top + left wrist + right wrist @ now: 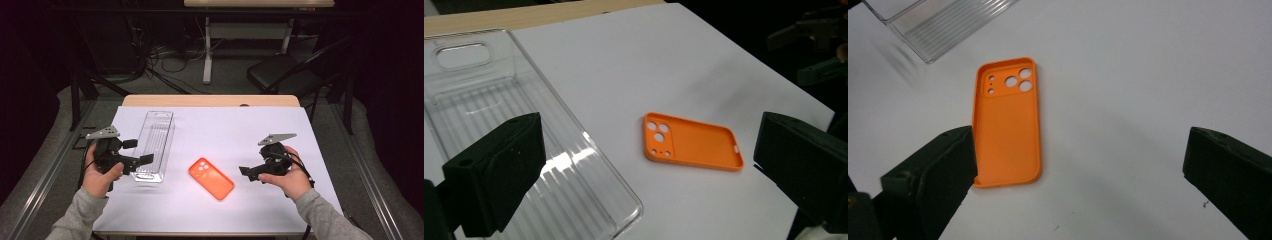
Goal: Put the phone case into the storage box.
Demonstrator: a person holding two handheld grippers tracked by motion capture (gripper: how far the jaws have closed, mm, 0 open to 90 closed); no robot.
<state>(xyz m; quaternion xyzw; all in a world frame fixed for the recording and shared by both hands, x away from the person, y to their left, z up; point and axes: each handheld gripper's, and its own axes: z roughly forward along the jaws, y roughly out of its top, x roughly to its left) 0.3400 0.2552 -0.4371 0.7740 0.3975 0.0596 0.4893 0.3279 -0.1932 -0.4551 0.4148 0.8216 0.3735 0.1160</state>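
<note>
Nothing picked up yet
Our left gripper (134, 152) and right gripper (248, 172) are both spread wide and empty; the orange silicone phone case (211, 178) lies untouched beside the clear ribbed plastic tray (155, 145)

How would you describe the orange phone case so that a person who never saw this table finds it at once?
Look at the white sheet covering the table. Near its middle, between the two hand-held grippers, lies a flat orange plastic phone case, open side up, with round camera holes at one end. Its only neighbour, a clear ribbed plastic tray to its left, is colourless and longer.
</note>
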